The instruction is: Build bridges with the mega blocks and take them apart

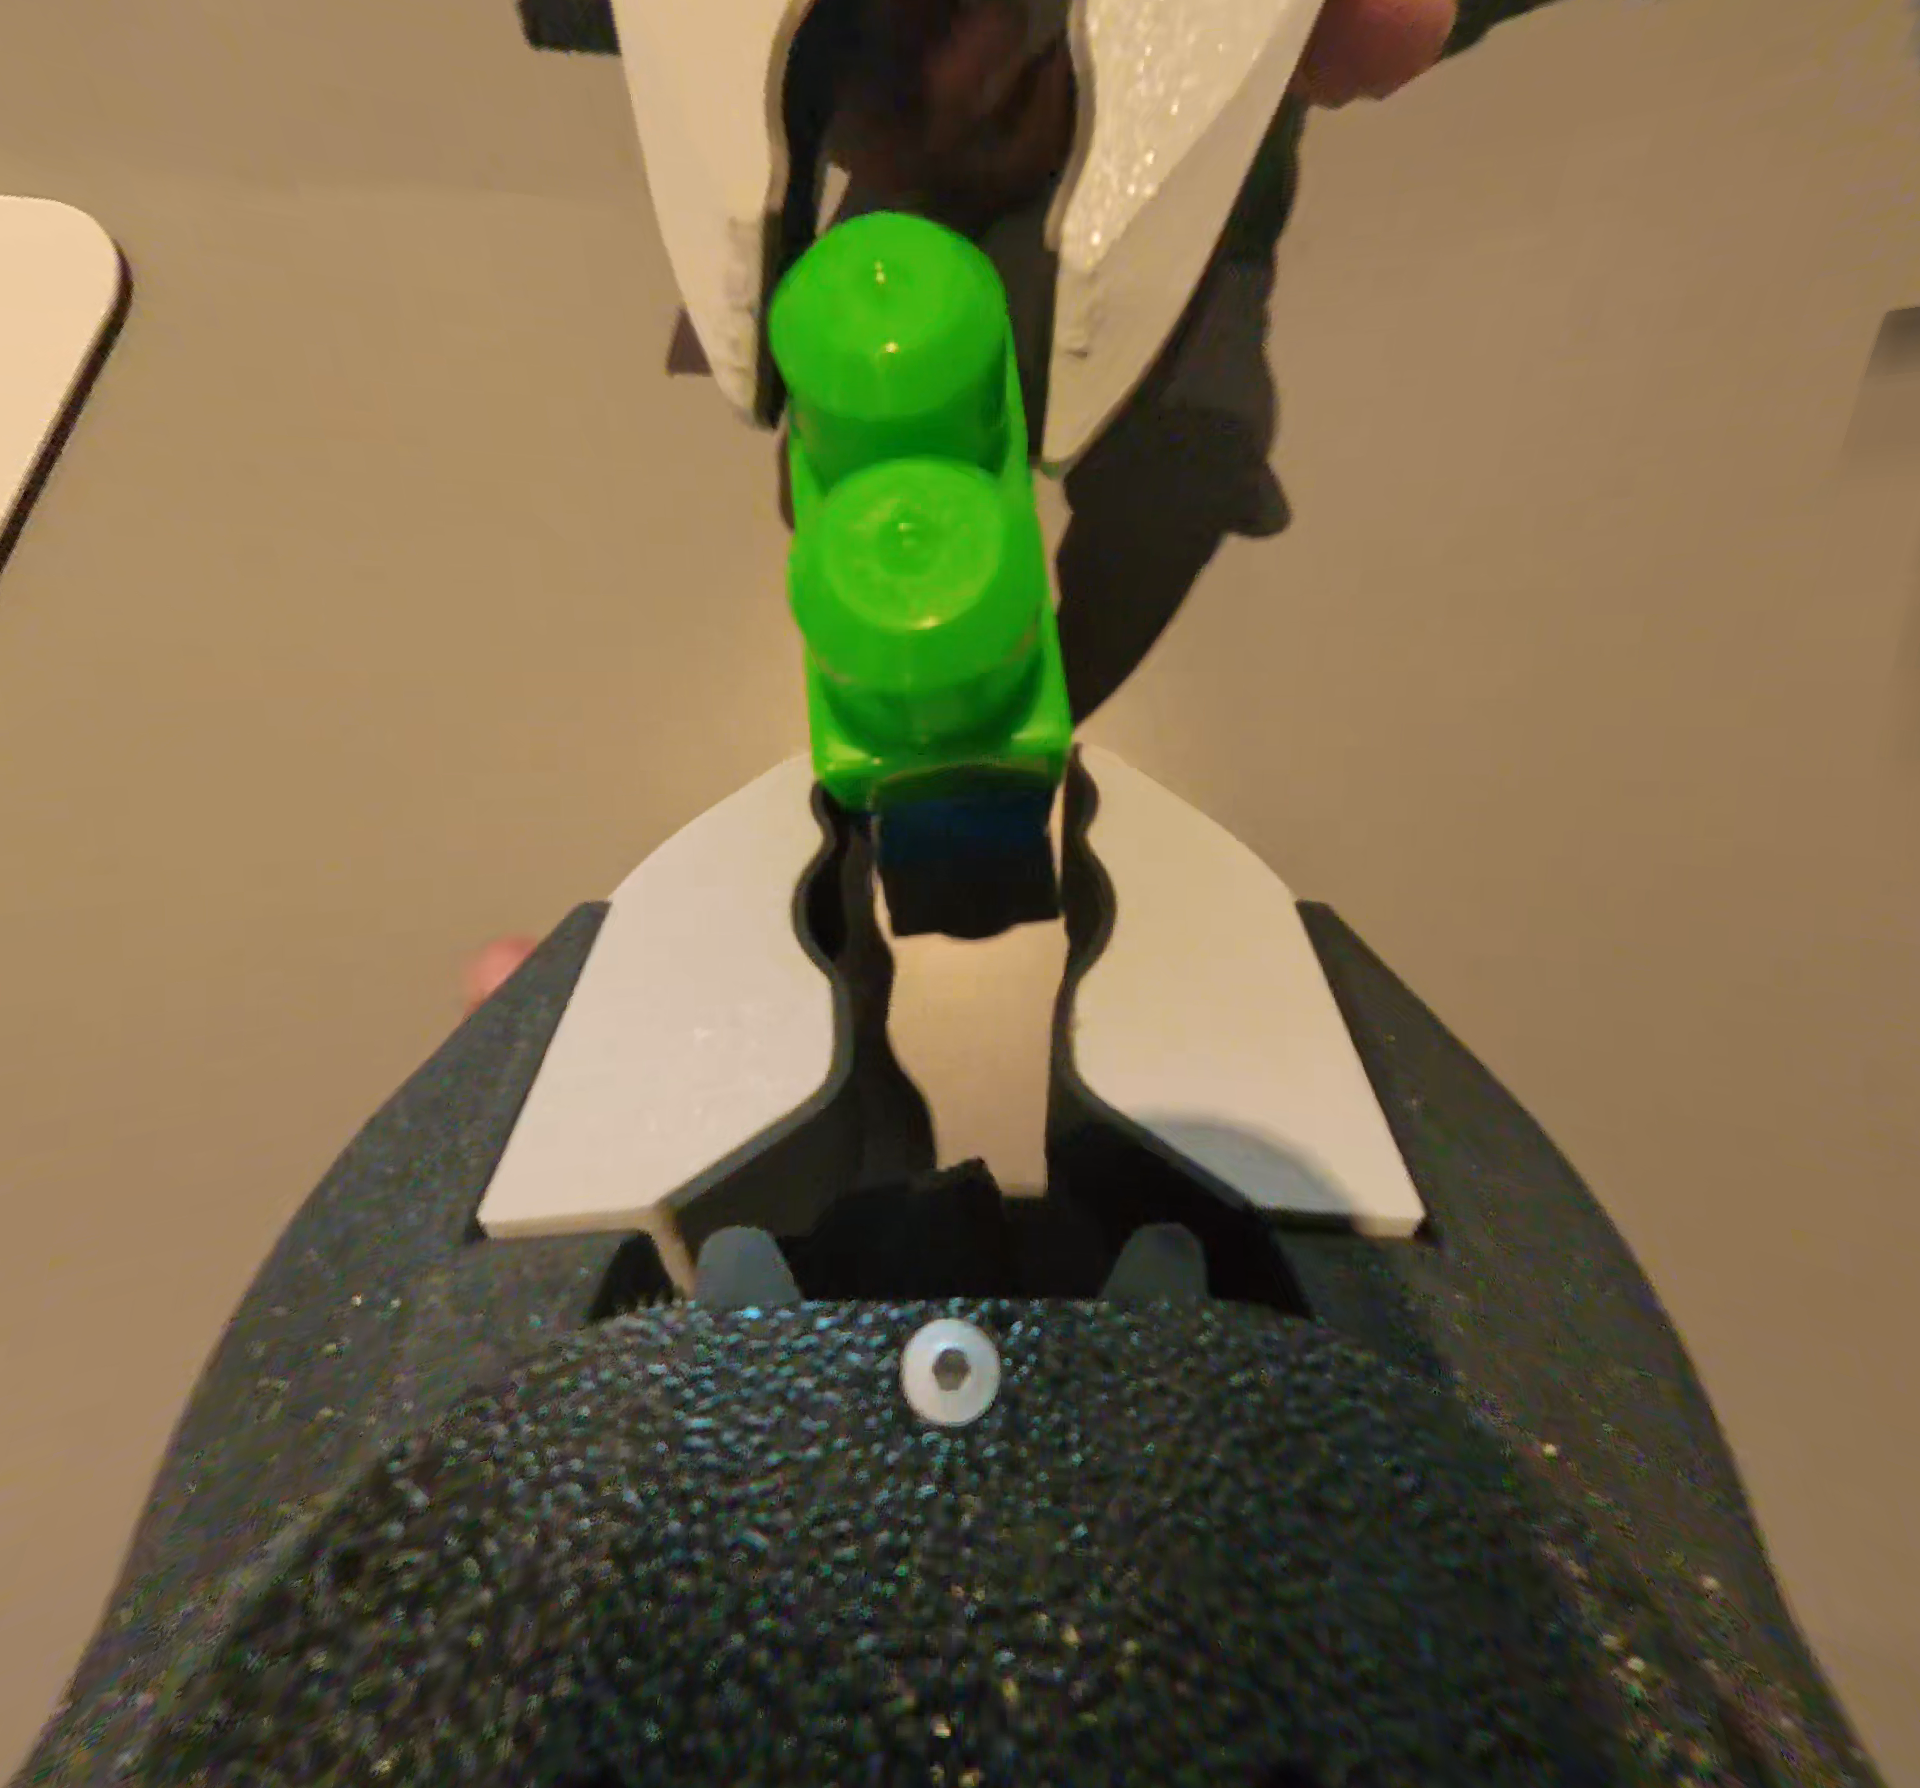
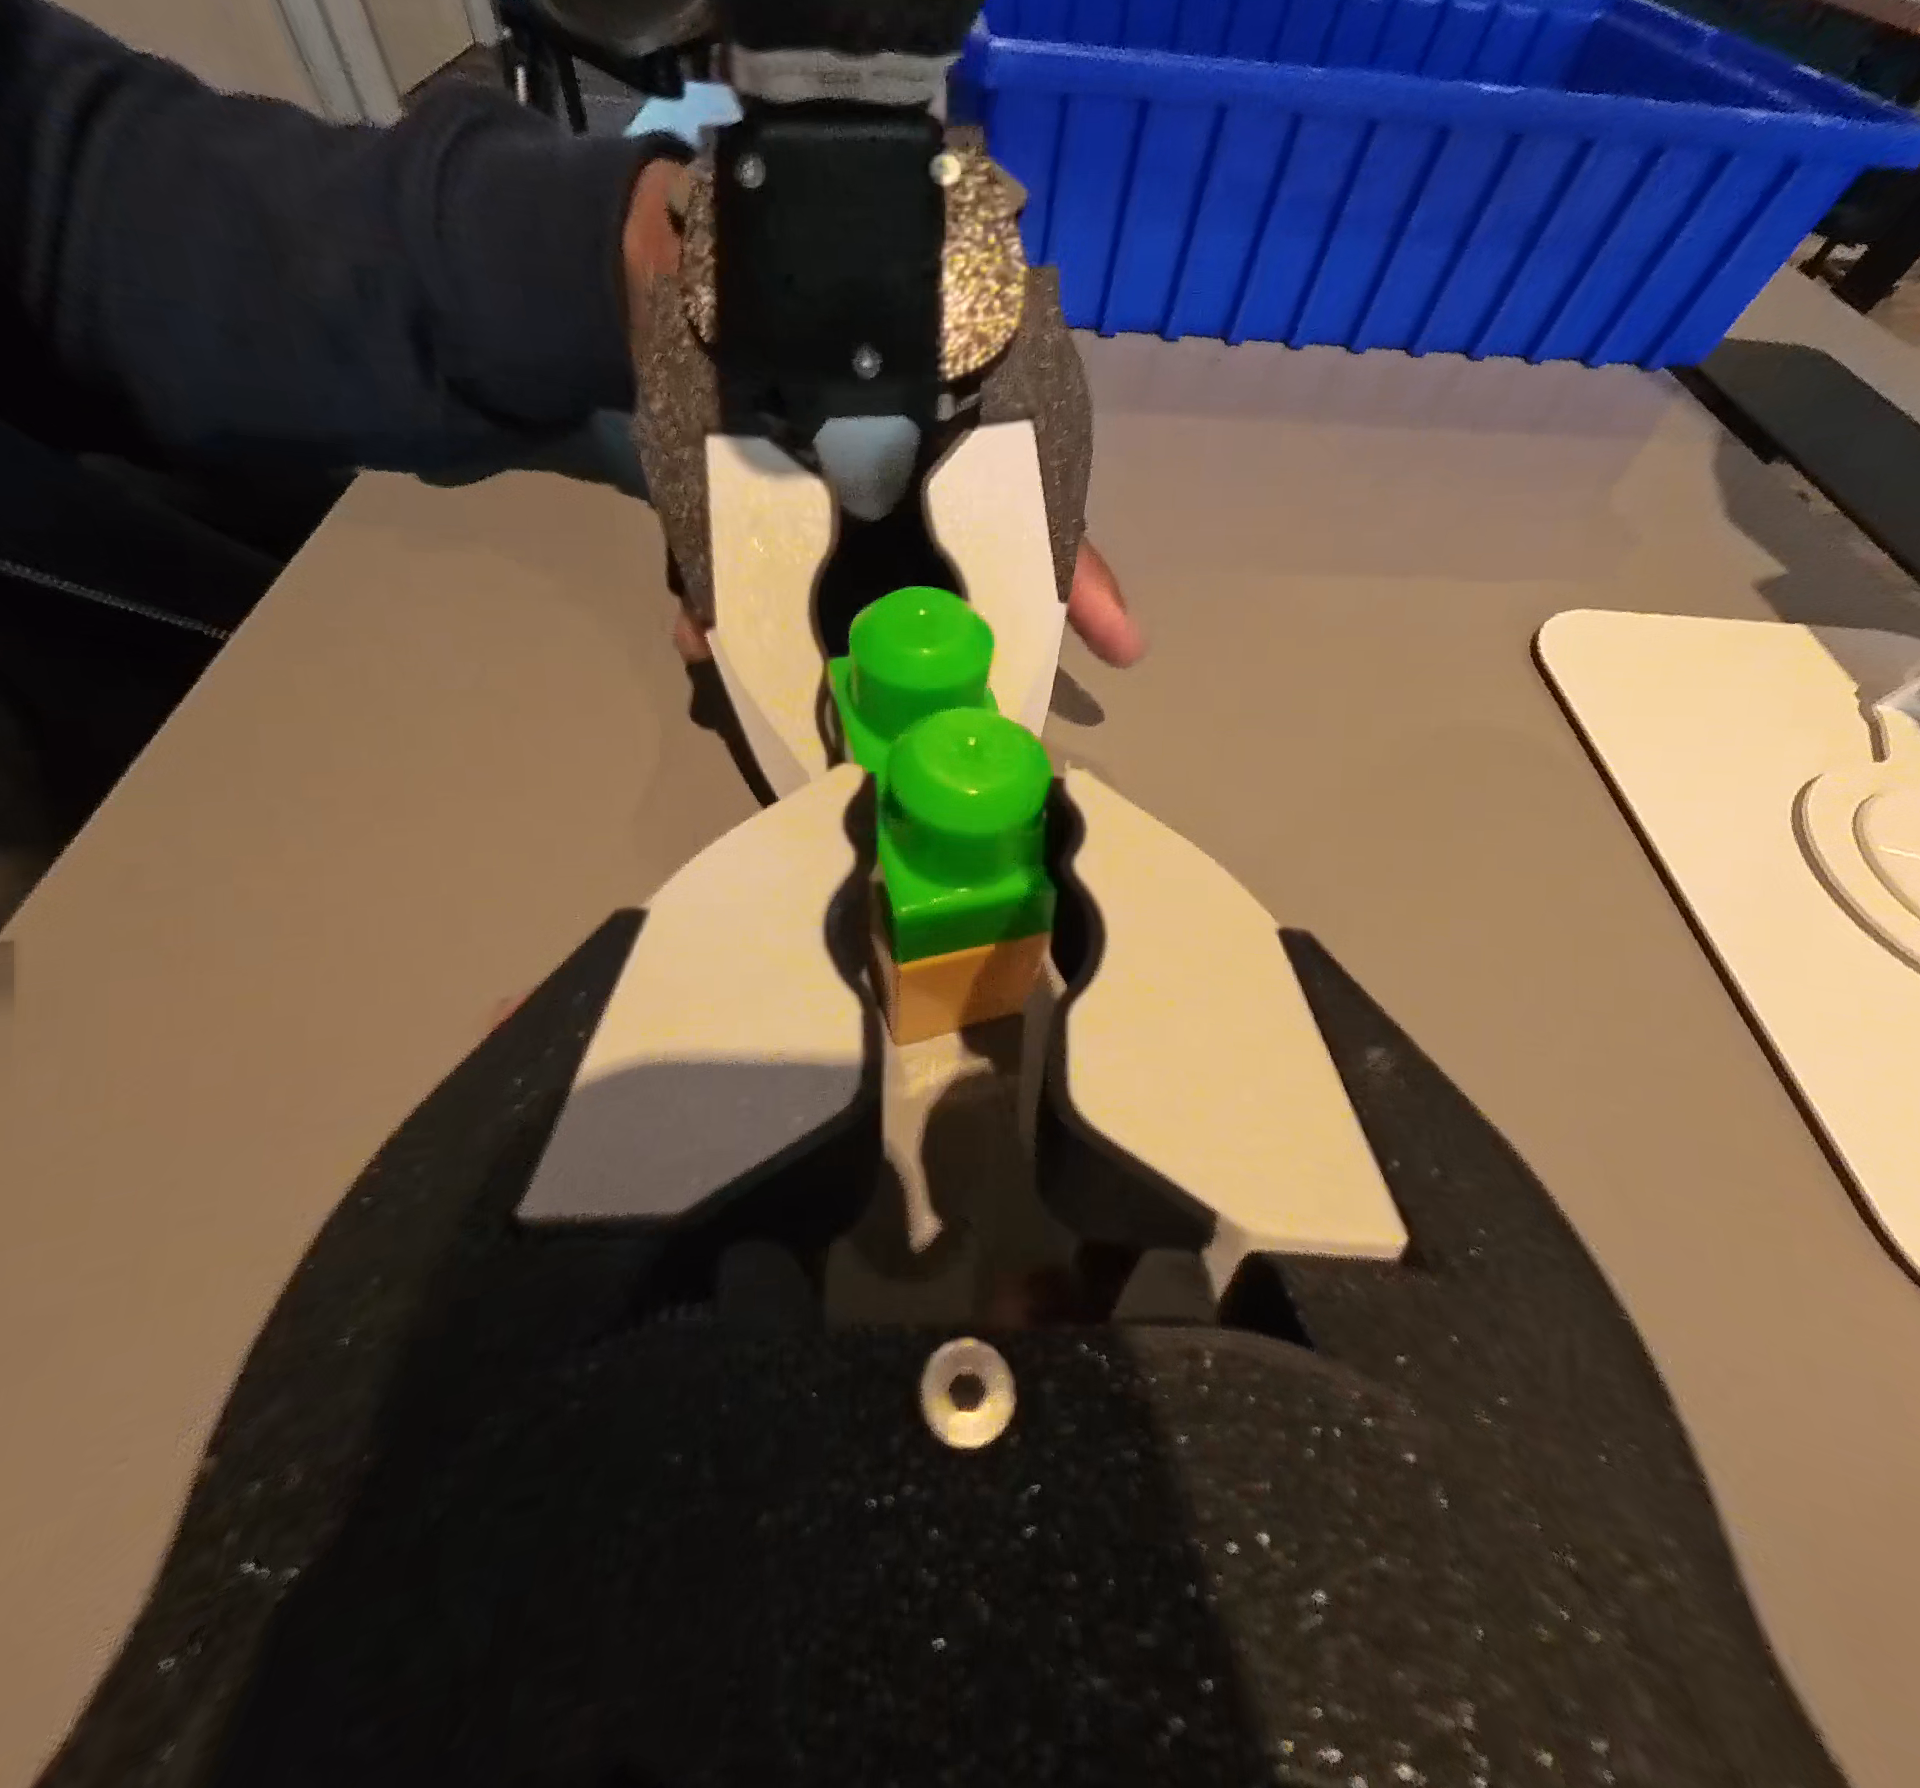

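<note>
Bright green 2-stud plastic mega block (image 1: 914,533) spanning as the top of a small bridge, seen centre frame in both wrist views, raised over the beige tabletop (image 1: 312,647).

Left wrist view: left gripper (image 1: 951,782) at 6 o'clock, white fingers drawn in on the near end of the bridge, clamped at the green block's lower edge and the dark blue block (image 1: 961,829) plugged under it. Right gripper (image 1: 904,429) entering from 12 o'clock, tips pressed on the far end of the green block.

Right wrist view: right gripper (image 2: 961,803) at 6 o'clock, clamped on the green block (image 2: 961,834) around its near stud; yellow-tan block (image 2: 966,990) attached beneath that end, just between the fingers. Left gripper (image 2: 930,699) opposite at 12 o'clock, held by a dark-sleeved arm (image 2: 312,263).

Blue ribbed plastic bin (image 2: 1403,159) at 1 o'clock on the tabletop. White rounded board (image 2: 1683,803) at 3 o'clock.
</note>
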Motion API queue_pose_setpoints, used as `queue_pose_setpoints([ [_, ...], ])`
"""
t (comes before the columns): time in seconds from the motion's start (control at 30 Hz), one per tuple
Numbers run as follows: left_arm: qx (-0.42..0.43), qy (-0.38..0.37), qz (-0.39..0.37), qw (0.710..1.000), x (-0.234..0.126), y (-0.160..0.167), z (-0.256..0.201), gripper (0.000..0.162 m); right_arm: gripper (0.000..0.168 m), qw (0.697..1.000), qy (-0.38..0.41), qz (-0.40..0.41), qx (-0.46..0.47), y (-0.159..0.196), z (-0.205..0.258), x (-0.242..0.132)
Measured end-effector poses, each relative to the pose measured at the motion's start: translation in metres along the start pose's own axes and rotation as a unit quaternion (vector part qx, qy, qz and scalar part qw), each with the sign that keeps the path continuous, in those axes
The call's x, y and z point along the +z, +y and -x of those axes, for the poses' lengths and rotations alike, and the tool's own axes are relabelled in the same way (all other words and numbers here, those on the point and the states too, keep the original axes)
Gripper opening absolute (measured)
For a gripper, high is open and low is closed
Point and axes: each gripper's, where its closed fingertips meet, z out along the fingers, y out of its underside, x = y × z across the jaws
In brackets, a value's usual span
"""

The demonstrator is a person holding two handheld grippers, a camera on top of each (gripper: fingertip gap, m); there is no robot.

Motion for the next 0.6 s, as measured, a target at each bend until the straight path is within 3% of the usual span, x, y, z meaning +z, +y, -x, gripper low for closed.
queue_pose_setpoints([
  [0.03,0.003,-0.007,0.005,1.000,0.0013,0.0007,0.0011,0.037,0.028,1.000,0.002,-0.002,0.007,-0.0013,-0.0008,0.0001],
  [0.6,-0.037,-0.052,0.038,0.997,0.0026,0.0019,0.0054,0.036,0.029,0.998,0.029,0.013,0.055,0.0014,-0.0033,-0.0004],
])
